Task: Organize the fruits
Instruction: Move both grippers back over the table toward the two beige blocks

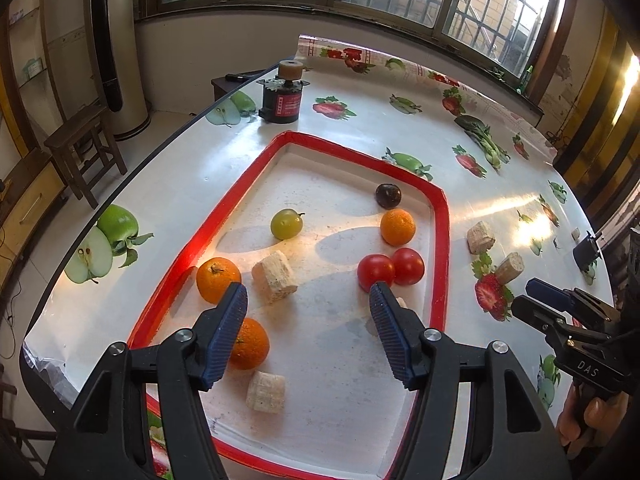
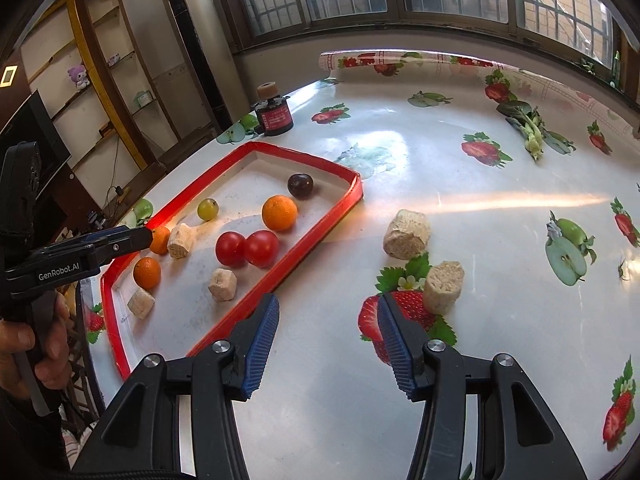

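A red-rimmed white tray [image 1: 440,240] [image 2: 352,192] holds three oranges [image 1: 397,227] [image 1: 218,279] [image 1: 249,343], two tomatoes [image 1: 375,272] [image 2: 261,248], a green grape [image 1: 286,223], a dark plum [image 1: 388,195] and tan cork-like chunks [image 1: 275,277] [image 1: 266,392] [image 2: 222,284]. My left gripper [image 1: 308,300] is open and empty above the tray's near part, between an orange and a tomato. My right gripper [image 2: 328,316] is open and empty over the tablecloth, right of the tray. Two more chunks [image 2: 406,234] [image 2: 443,287] lie outside the tray, close ahead of the right gripper.
The round table [image 1: 192,184] has a fruit-print cloth. A black and red jar [image 1: 281,102] [image 2: 274,118] with a cork on top stands behind the tray. A leafy green [image 2: 528,128] lies at the far right. A wooden stool [image 1: 84,152] stands left of the table.
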A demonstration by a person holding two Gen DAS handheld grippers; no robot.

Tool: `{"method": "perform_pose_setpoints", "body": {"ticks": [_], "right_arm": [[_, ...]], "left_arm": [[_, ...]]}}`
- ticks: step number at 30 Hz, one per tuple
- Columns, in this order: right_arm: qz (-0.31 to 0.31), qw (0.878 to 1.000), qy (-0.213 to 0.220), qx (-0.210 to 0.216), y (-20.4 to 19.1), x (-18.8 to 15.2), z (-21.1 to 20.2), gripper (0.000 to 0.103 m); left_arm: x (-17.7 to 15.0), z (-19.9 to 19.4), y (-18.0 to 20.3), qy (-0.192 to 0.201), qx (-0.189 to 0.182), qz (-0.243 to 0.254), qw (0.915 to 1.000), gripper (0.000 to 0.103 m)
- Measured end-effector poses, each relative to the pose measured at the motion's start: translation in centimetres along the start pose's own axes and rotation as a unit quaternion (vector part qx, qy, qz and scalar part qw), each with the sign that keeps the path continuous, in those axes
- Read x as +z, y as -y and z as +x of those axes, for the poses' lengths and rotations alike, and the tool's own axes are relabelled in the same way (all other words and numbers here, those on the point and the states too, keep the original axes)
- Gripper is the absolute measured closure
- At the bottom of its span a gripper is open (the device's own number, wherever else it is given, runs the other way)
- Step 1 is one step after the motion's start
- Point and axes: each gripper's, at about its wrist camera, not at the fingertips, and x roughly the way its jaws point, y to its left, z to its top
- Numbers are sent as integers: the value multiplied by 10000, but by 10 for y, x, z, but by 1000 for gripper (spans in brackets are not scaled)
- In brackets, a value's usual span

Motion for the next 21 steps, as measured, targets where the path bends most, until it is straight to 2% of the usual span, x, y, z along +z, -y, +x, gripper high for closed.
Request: {"method": "perform_pose_setpoints", "body": {"ticks": [11,21], "right_arm": [[306,9993,27,-219,35,-15,-14,50],[522,9980,0,-365,57,-15,-2,50]], "left_arm": [[-2,-3,31,-30,-167,247,9996,40],[-2,1,65,-116,-374,528,9978,40]]}}
